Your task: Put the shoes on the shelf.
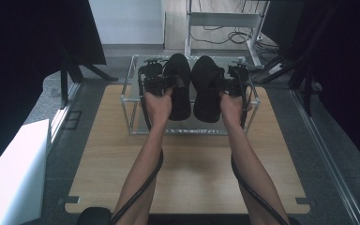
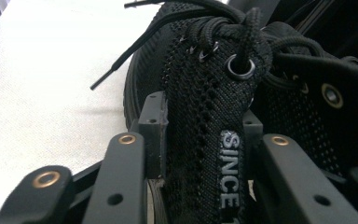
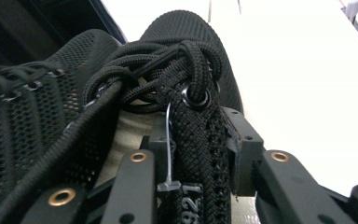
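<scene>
Black mesh shoes sit side by side on the rack's top shelf (image 1: 132, 93), long axes pointing away from the person. Left gripper (image 1: 161, 84) clamps the left shoe (image 1: 178, 84) at its collar; right gripper (image 1: 228, 83) clamps the right shoe (image 1: 206, 86) likewise.

Shoes (image 1: 192, 86) fill rack (image 1: 133, 101) top w/ no gap btwn; wood tabletop (image 1: 192, 164) in front open.
</scene>
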